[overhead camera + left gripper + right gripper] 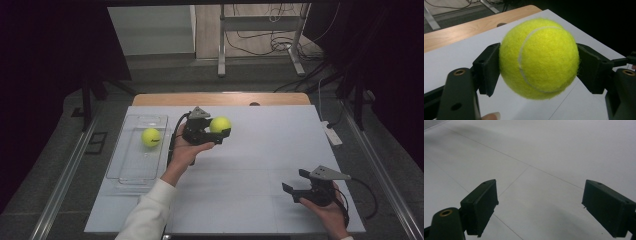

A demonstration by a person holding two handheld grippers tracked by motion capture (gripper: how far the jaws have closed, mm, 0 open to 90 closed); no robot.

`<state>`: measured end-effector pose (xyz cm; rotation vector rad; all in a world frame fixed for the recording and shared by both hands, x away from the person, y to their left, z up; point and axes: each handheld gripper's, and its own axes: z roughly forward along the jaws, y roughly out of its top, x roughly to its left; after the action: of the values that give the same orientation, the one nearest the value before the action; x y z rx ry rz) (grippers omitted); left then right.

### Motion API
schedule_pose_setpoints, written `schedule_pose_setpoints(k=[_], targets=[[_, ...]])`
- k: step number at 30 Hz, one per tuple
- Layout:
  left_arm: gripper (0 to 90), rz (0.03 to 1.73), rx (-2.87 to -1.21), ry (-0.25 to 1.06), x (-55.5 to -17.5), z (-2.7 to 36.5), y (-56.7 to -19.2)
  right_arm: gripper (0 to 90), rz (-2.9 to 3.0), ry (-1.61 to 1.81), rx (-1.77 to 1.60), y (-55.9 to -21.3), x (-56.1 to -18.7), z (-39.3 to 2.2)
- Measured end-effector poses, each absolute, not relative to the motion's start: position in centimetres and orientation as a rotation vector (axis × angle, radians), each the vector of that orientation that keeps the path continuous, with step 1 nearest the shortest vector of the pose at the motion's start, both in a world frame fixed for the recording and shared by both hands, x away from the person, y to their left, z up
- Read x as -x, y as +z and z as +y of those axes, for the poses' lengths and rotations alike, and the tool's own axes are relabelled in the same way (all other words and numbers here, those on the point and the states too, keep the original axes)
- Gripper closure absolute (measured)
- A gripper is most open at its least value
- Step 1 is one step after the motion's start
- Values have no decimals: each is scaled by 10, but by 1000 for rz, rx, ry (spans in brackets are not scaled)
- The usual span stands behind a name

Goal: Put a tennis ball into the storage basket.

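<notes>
My left gripper (pixel 219 131) is shut on a yellow tennis ball (pixel 220 124), held above the white table top (pixel 250 150) left of its middle. In the left gripper view the ball (pixel 539 58) sits squeezed between both black pads (pixel 486 70). A second yellow tennis ball (pixel 150 137) lies inside a clear plastic tray (pixel 127 167) at the table's left side. My right gripper (pixel 296 184) hovers near the front right of the table, open. Between its pads (pixel 480 206) there is nothing but the bare white surface.
A wooden strip (pixel 220 98) runs along the table's far edge. A white power strip (pixel 331 133) lies off the right edge. Metal frame legs (pixel 221 45) and cables stand on the floor beyond. Dark curtains close both sides.
</notes>
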<state>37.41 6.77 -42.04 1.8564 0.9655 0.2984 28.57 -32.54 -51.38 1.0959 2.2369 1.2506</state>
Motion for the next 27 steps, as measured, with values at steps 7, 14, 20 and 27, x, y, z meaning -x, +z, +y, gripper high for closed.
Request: schedule_pose_setpoints(k=[7,14,20,27], targets=[[271,968,-1848,306,-369,75,-419,132,2238,1248,-1096,-514,-286,-325],[271,977,-1834,318,-365,82,-419,132,2238,1247,-1098,-514,-285,-325],[271,986,-1817,329,-361,89,-418,132,2238,1244,-1098,-514,-285,-325],[271,989,-1799,340,-355,95,-417,132,2238,1244,-1097,-514,-285,-325]])
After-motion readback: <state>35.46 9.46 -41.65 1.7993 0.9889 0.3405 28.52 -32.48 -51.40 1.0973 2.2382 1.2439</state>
